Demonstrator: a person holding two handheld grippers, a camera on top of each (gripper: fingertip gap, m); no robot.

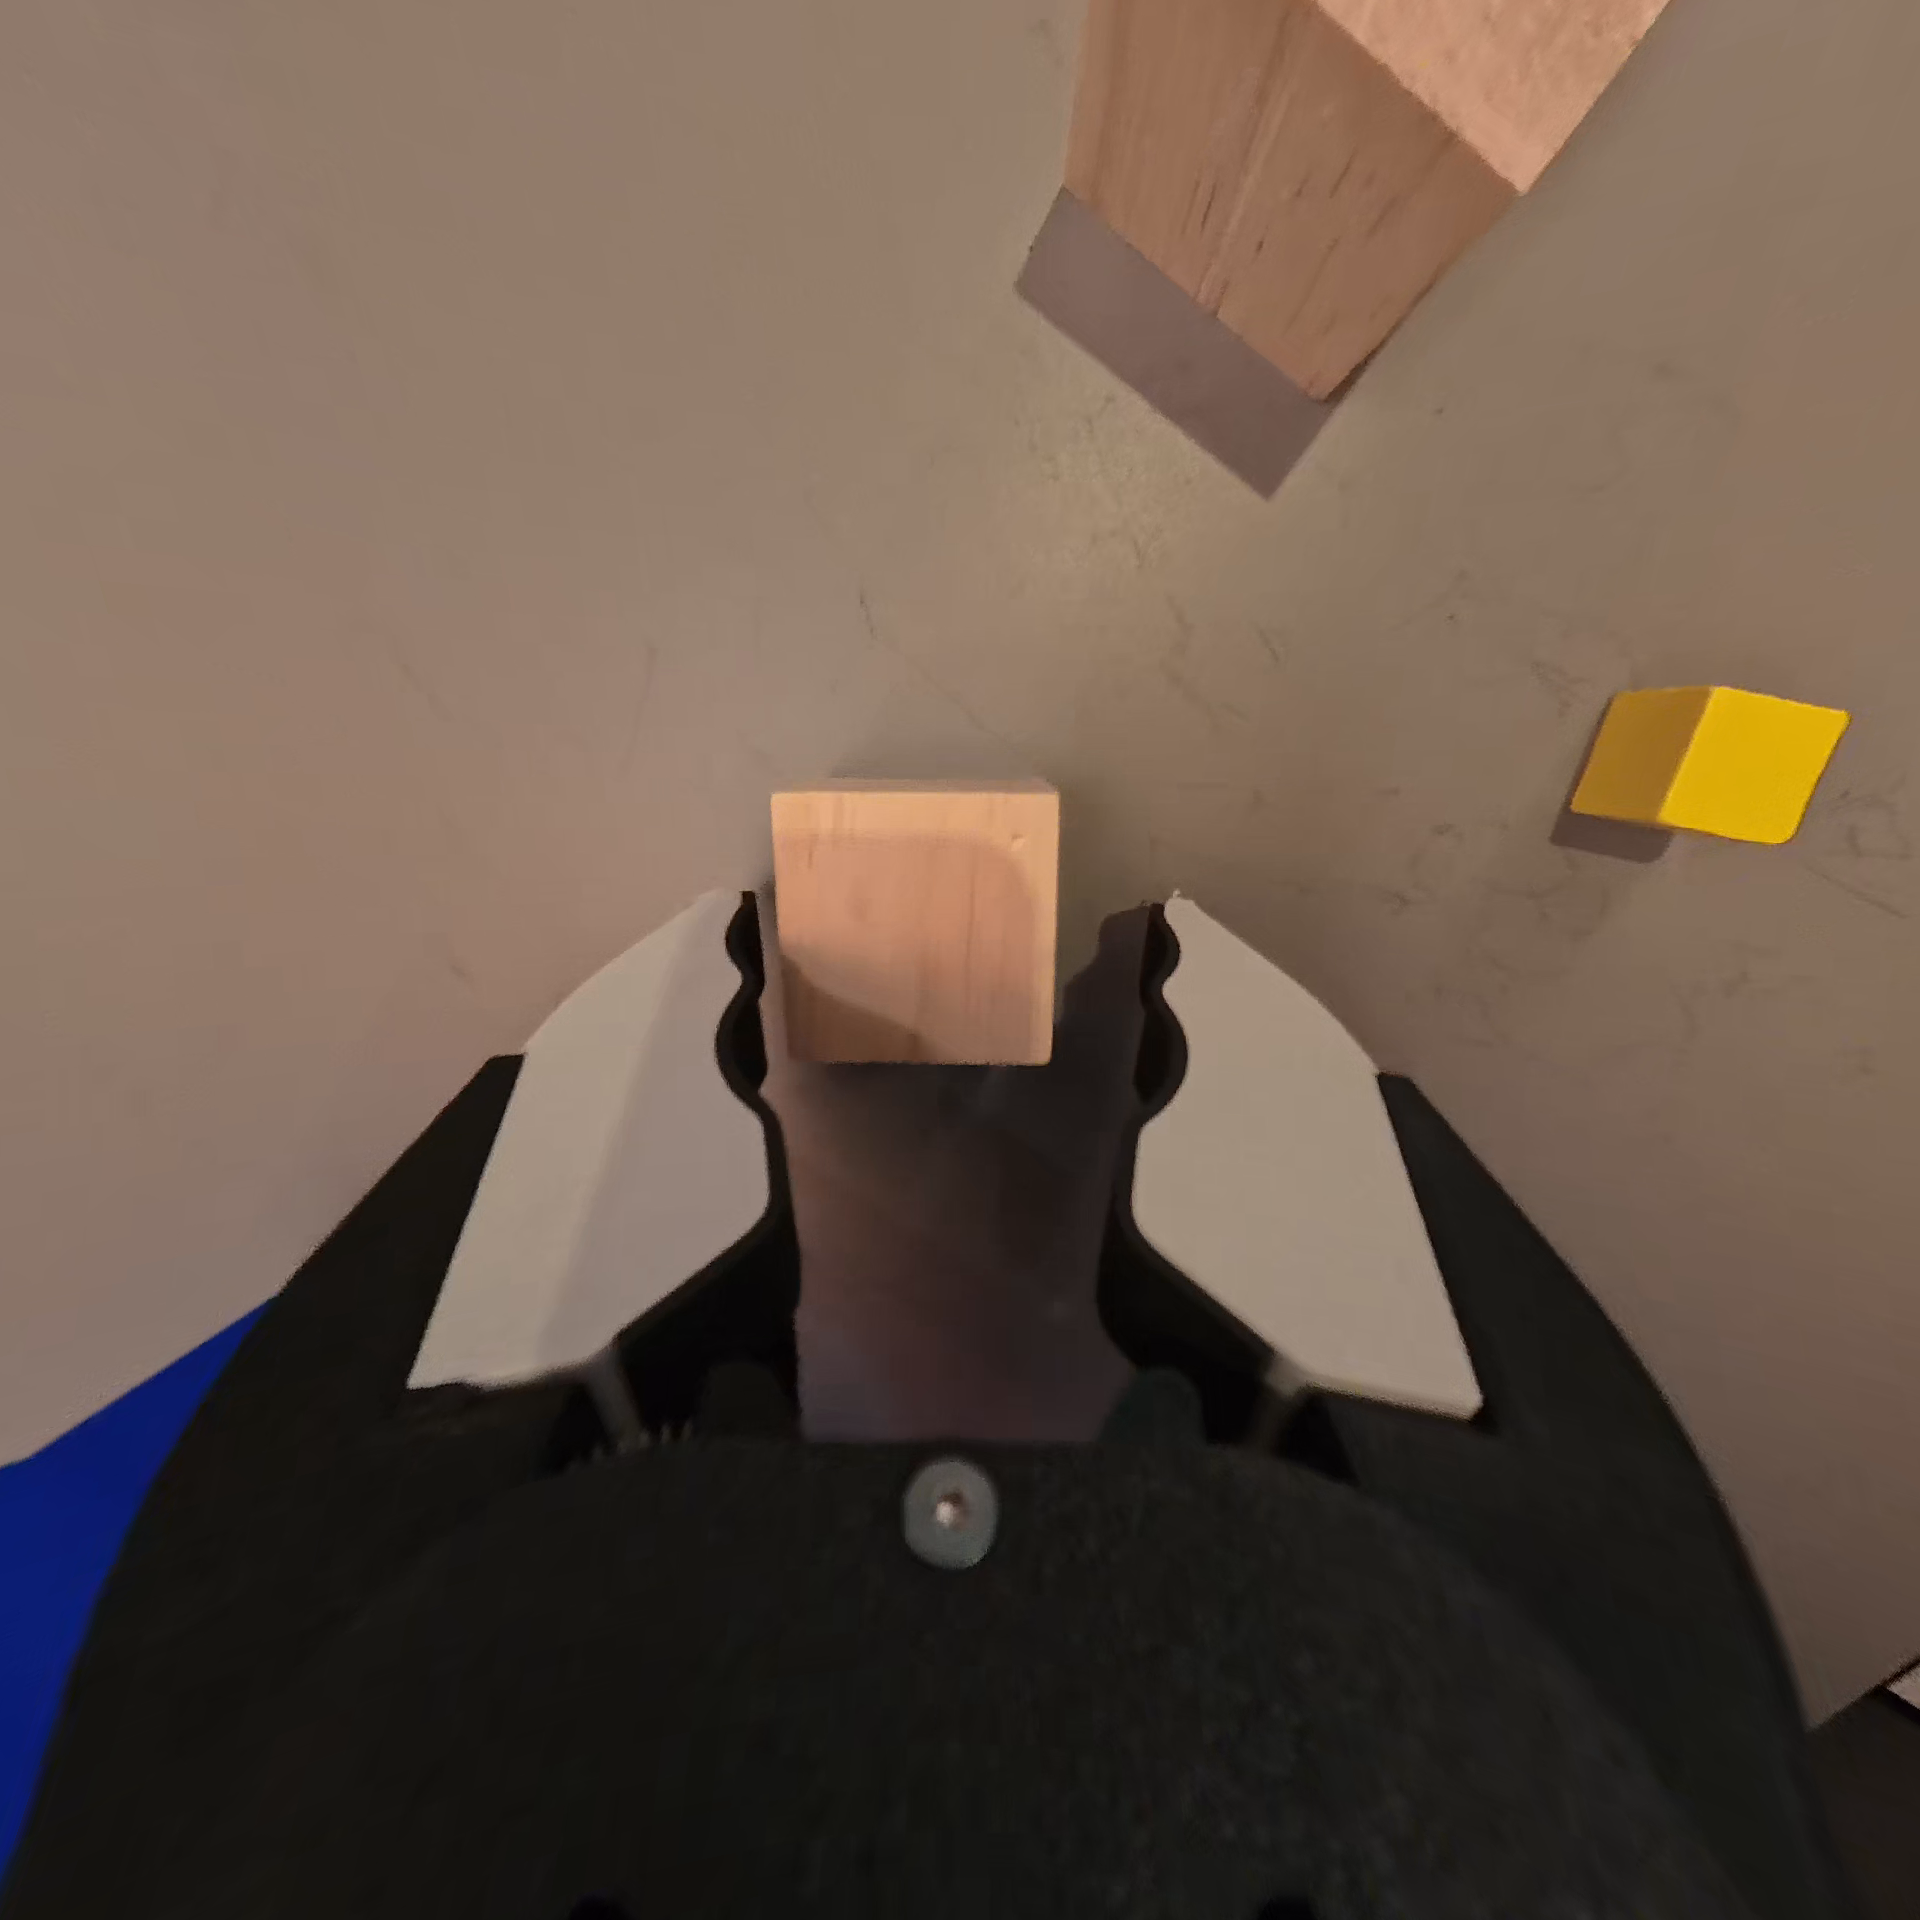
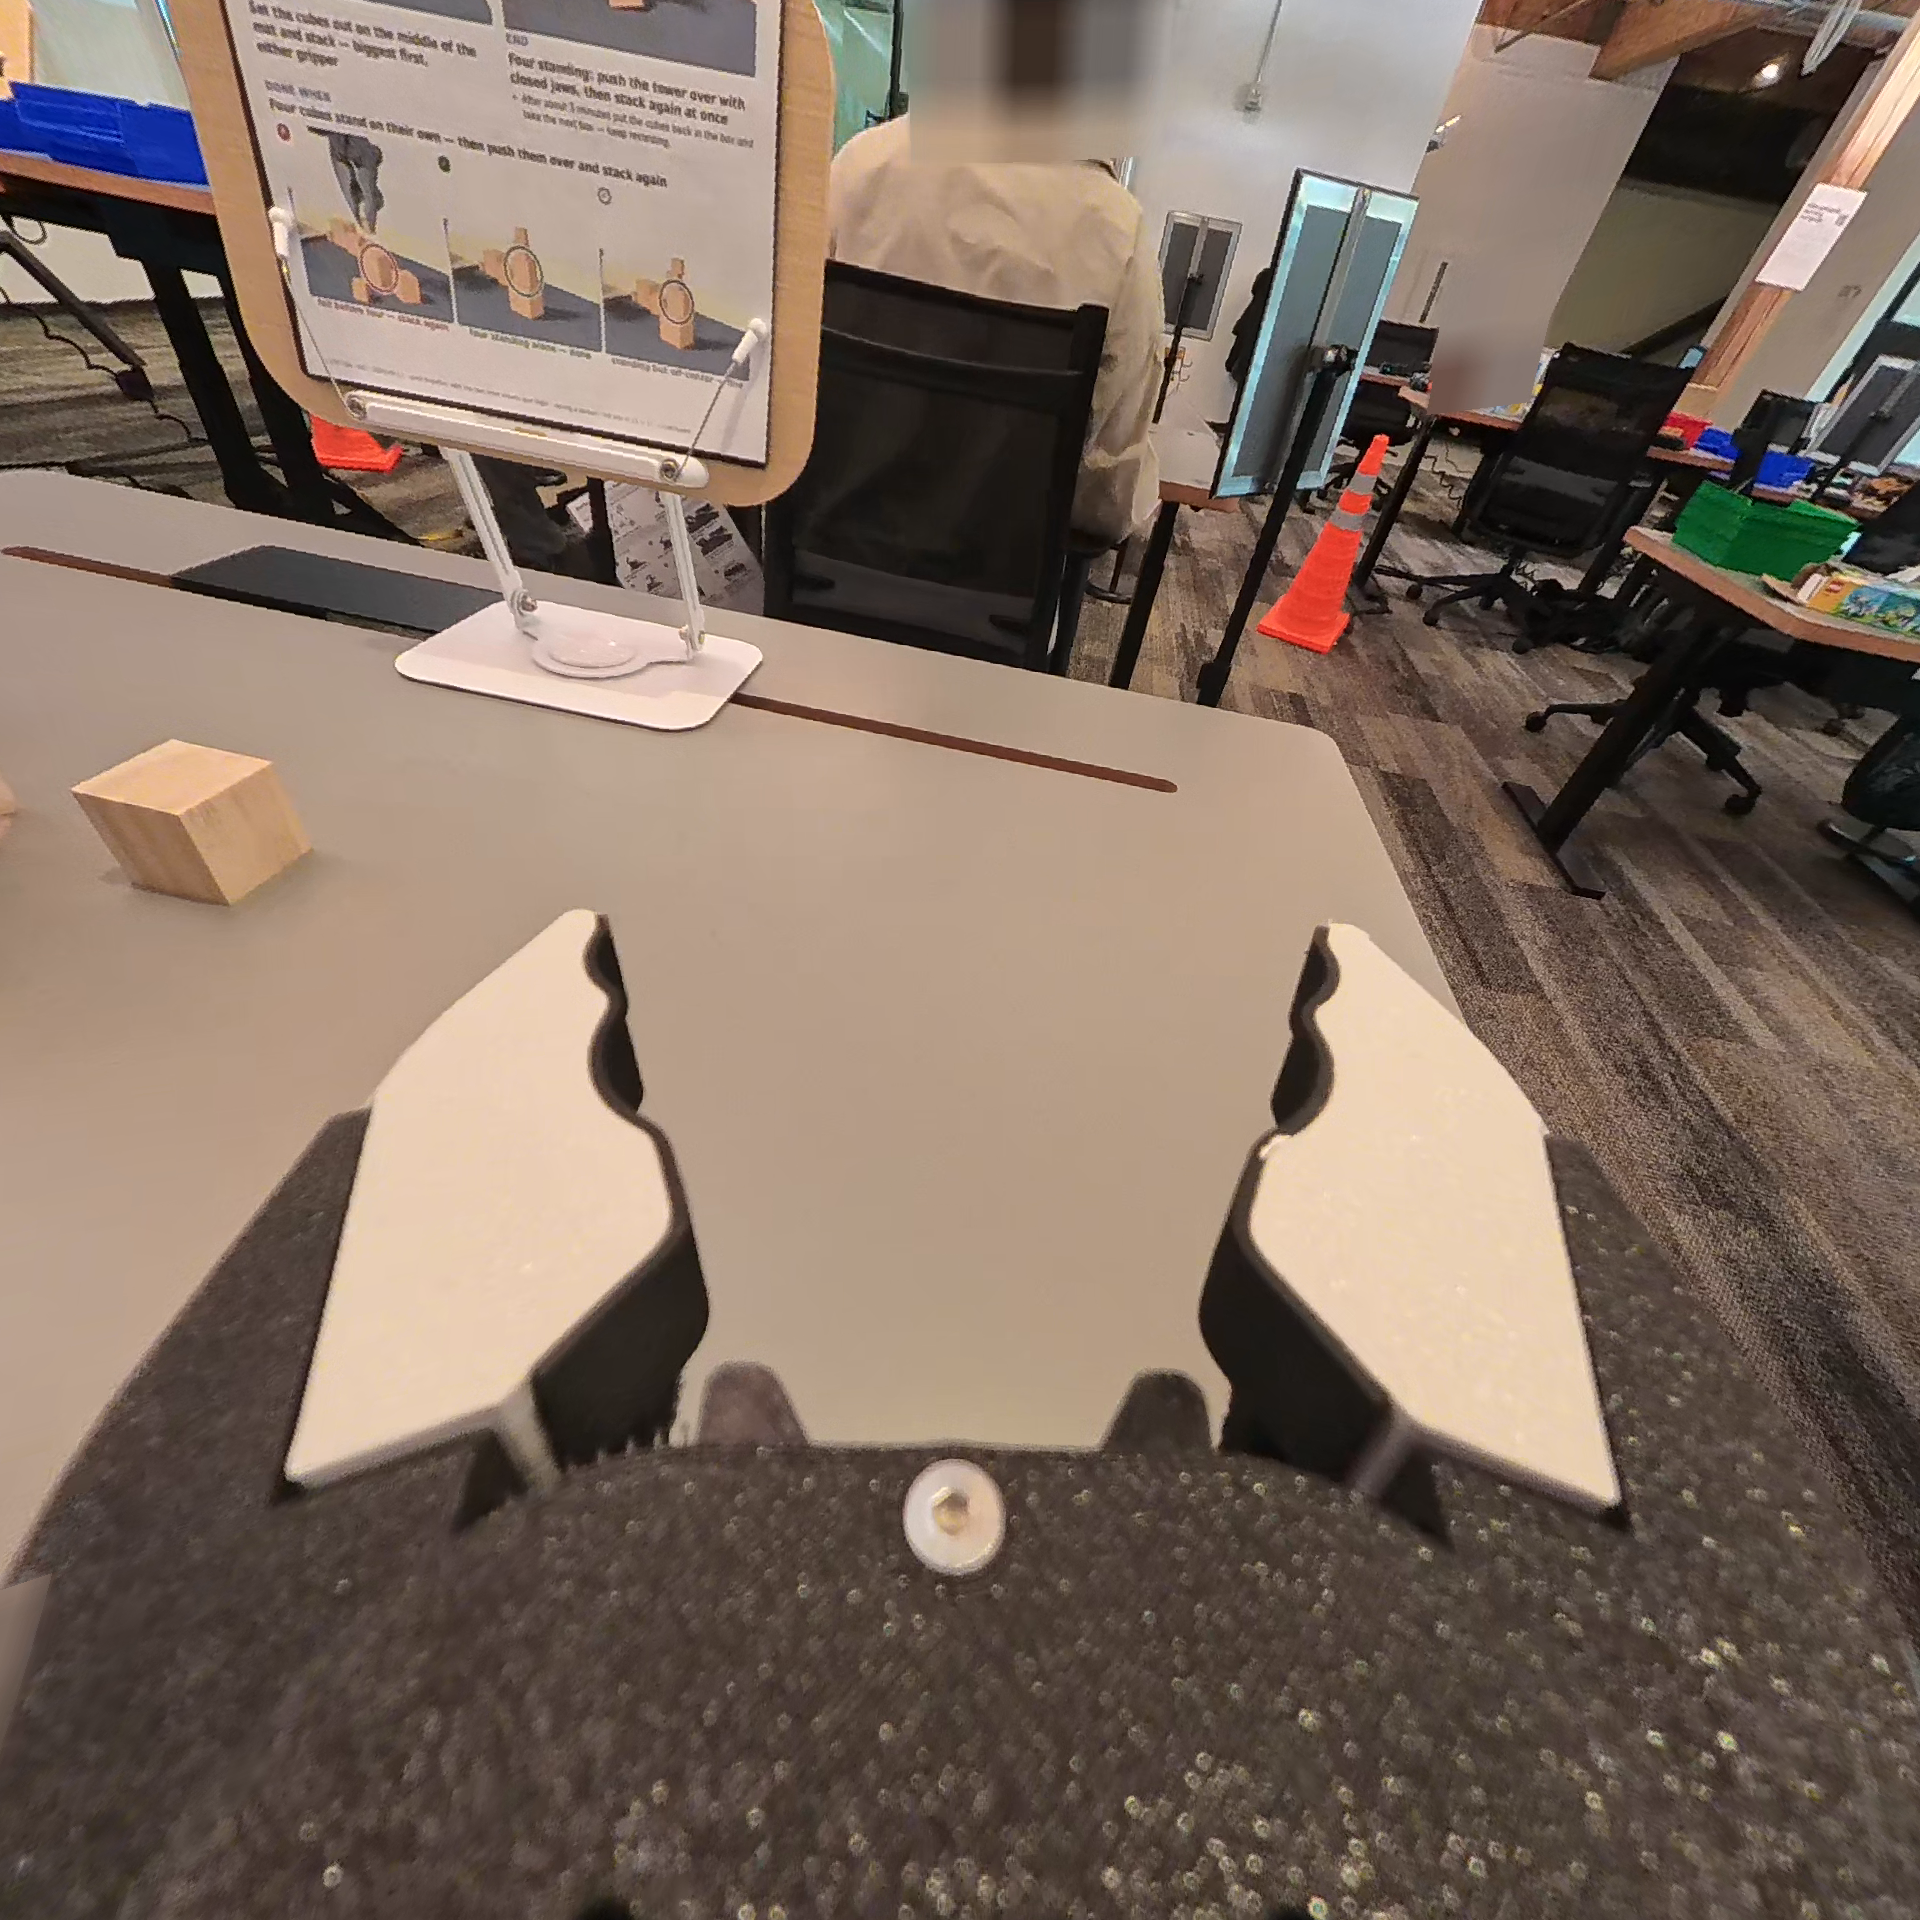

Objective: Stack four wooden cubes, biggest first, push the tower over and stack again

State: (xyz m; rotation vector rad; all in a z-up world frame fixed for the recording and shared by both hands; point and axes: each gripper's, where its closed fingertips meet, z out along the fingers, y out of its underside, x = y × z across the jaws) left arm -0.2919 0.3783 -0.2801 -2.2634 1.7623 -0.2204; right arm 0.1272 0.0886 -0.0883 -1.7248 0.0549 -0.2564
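My left gripper is pointing down at the grey table, jaws partly open and straddling the small wooden cube. The left finger looks to be touching or nearly touching the cube's side, and a visible gap remains on the right, so nothing is clamped yet. I can't tell whether the cube sits square to the pads. Beyond that cube, up and to the right, a much larger wooden block stands on the table, probably the base. To the right of the small cube, well apart, sits a yellow cube. My right gripper is spread wide and empty, hovering over bare table; from it, another wooden cube lies far to the left, and past that cube a white stand holds an instruction board near the table's back edge. A seated person is behind the board, with an orange cone on the floor beyond. Risks as I see them: closing off-centre means the left pad shoves the cube sideways before the right one lands, so it twists or skids. A shallow grip near the tips could let it pivot on lift. Order matters too - the small one before mid-sized cubes breaks biggest-first.
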